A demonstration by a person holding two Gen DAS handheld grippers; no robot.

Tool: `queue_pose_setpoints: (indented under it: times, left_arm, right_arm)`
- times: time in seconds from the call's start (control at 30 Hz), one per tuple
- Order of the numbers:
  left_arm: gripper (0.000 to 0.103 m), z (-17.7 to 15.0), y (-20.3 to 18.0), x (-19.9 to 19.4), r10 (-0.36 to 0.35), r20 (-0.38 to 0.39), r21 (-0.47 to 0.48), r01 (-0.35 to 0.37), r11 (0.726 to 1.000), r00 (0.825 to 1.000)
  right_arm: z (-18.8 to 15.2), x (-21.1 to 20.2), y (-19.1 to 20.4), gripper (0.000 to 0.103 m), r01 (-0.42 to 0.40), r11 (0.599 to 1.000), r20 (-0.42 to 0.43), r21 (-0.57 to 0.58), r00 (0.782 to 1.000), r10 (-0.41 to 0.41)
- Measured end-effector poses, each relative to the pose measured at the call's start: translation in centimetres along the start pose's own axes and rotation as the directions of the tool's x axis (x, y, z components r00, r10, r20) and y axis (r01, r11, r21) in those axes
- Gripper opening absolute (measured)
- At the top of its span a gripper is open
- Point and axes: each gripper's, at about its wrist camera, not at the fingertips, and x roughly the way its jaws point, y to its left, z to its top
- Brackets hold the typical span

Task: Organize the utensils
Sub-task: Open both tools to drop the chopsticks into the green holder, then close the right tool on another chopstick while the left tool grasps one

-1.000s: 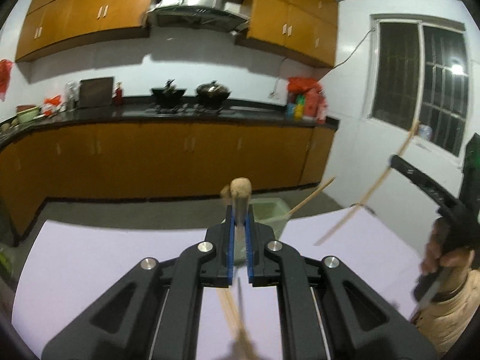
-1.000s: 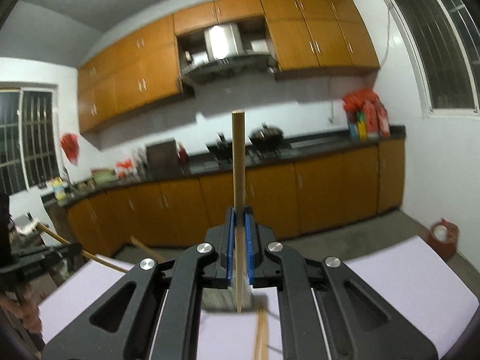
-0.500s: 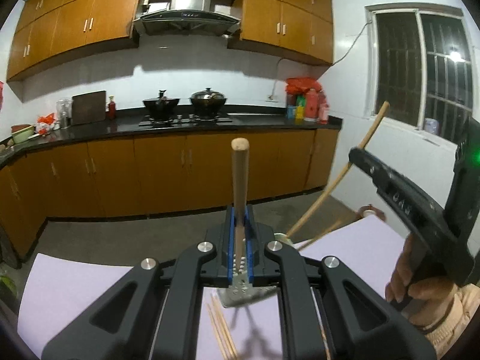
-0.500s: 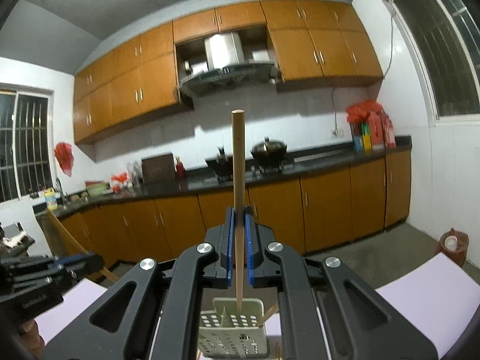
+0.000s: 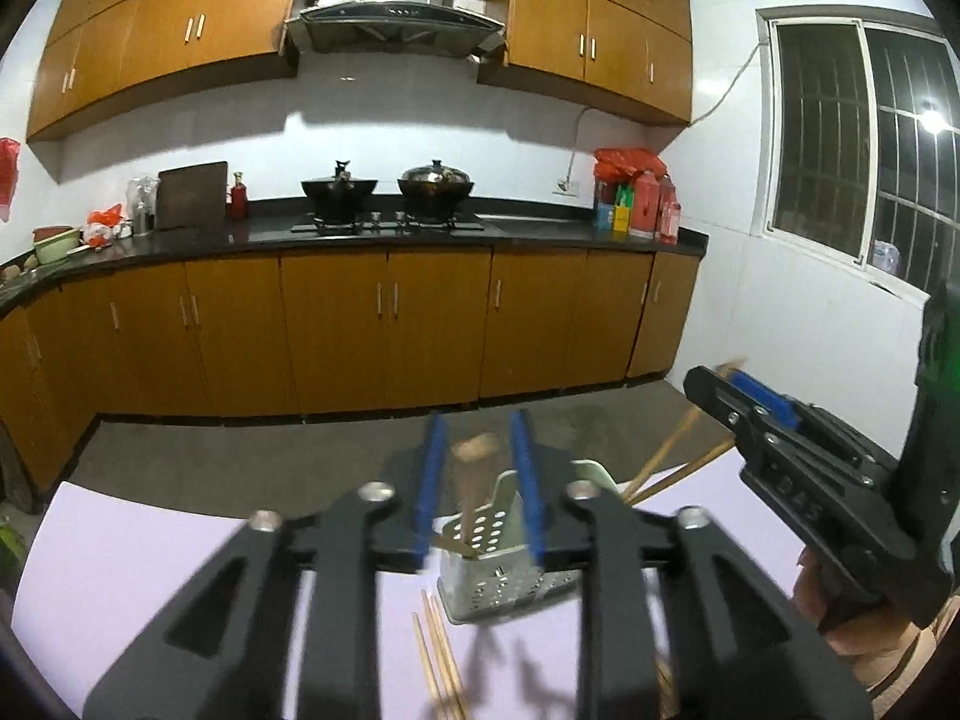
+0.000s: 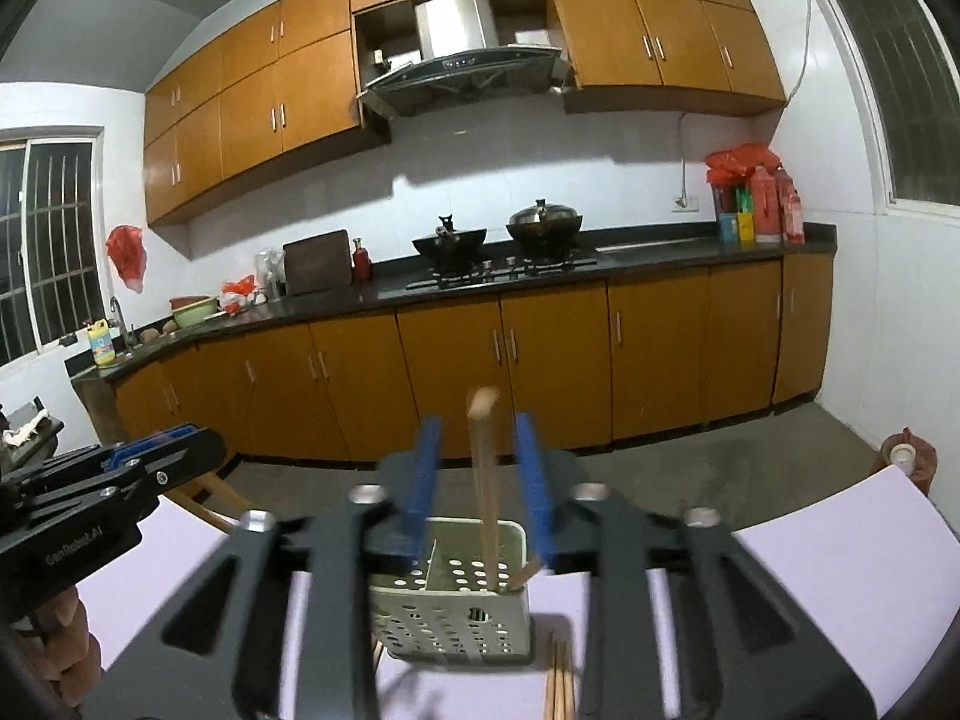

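Observation:
A perforated pale utensil holder (image 5: 498, 582) (image 6: 456, 606) stands on the lilac table (image 5: 150, 570). My left gripper (image 5: 477, 480) is open just above it; a wooden-handled utensil (image 5: 471, 480) stands free between its fingers, its lower end in the holder. My right gripper (image 6: 483, 480) is open above the holder; a wooden chopstick (image 6: 486, 492) stands free between its fingers, inside the holder. The right gripper (image 5: 780, 438) also shows in the left wrist view, with chopsticks (image 5: 666, 468) leaning out of the holder below it.
Loose chopsticks (image 5: 441, 660) (image 6: 558, 678) lie on the table in front of the holder. The left gripper (image 6: 108, 480) shows at the left of the right wrist view. Kitchen cabinets (image 5: 384, 330) and floor lie beyond the table's far edge.
Both grippers have opened and let go: the wooden-handled utensil and the chopstick now stand in the holder. Both grippers have come lower and closer to the holder.

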Motion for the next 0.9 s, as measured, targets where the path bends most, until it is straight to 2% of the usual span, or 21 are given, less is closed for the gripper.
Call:
queue_pose_setpoints:
  times: [0.13,0.3,0.37,0.47,0.53,0.57,0.6,0.63,0.67,0.73,0.8,0.83,0.9]
  left_arm:
    - [0.035,0.3,0.4,-2.1,0.001,0.035,-0.020,0.000,1.000,0.999]
    - [0.040,-0.4,1.5,-7.2,0.010,0.112,-0.056,-0.004,0.998,0.994]
    - [0.041,-1.5,2.0,-9.1,0.025,0.124,-0.077,-0.016,0.997,0.992]
    - [0.041,-4.5,3.1,-10.4,0.060,0.090,-0.103,-0.050,0.993,0.994]
    - [0.041,-7.6,3.7,-9.6,0.104,0.016,-0.090,-0.102,0.991,0.994]
    - [0.040,-9.5,4.1,-8.4,0.104,-0.054,-0.088,-0.109,0.990,0.993]
    - [0.039,-10.7,4.4,-7.6,0.102,-0.098,-0.092,-0.111,0.990,0.990]
    - [0.033,-12.1,4.7,-6.8,0.097,-0.142,-0.098,-0.112,0.989,0.985]
    - [0.028,-13.5,4.9,-6.1,0.085,-0.184,-0.105,-0.106,0.989,0.979]
    - [0.024,-16.1,5.1,-4.6,0.060,-0.263,-0.125,-0.096,0.988,0.963]
    - [0.022,-18.1,5.2,-3.7,0.036,-0.315,-0.142,-0.084,0.986,0.949]
    - [0.022,-18.7,5.2,-3.3,0.027,-0.332,-0.148,-0.081,0.986,0.943]
    - [0.022,-19.8,5.1,-2.8,0.017,-0.358,-0.152,-0.076,0.985,0.934]
  right_arm:
    - [1.4,-2.4,-0.3,0.035,-0.001,1.000,0.038,0.002,0.999,0.001]
    - [1.9,-7.1,-2.2,0.036,0.029,0.999,0.068,0.034,0.997,-0.031]
    - [0.5,-8.4,-3.3,0.037,0.062,0.997,0.034,0.039,0.997,-0.064]
    - [-2.8,-8.1,-5.0,0.037,0.105,0.994,-0.088,0.043,0.991,-0.101]
    - [-7.1,-6.4,-6.1,0.033,0.119,0.992,-0.249,0.040,0.963,-0.105]
    - [-8.7,-5.6,-6.3,0.028,0.119,0.992,-0.309,0.044,0.946,-0.100]
    - [-11.3,-4.4,-6.6,0.019,0.108,0.993,-0.401,0.057,0.913,-0.076]
    - [-13.3,-3.5,-6.7,0.015,0.098,0.993,-0.463,0.065,0.885,-0.057]
    - [-14.5,-3.0,-6.8,0.014,0.096,0.993,-0.498,0.065,0.866,-0.051]
    - [-17.4,-2.1,-6.4,0.012,0.086,0.994,-0.562,0.061,0.827,-0.037]
    - [-18.9,-1.5,-6.2,0.011,0.082,0.994,-0.596,0.071,0.802,-0.024]
    - [-19.1,-1.7,-6.0,0.011,0.080,0.994,-0.580,0.073,0.814,-0.023]
    - [-19.0,-1.5,-5.7,0.010,0.082,0.995,-0.585,0.063,0.811,-0.030]
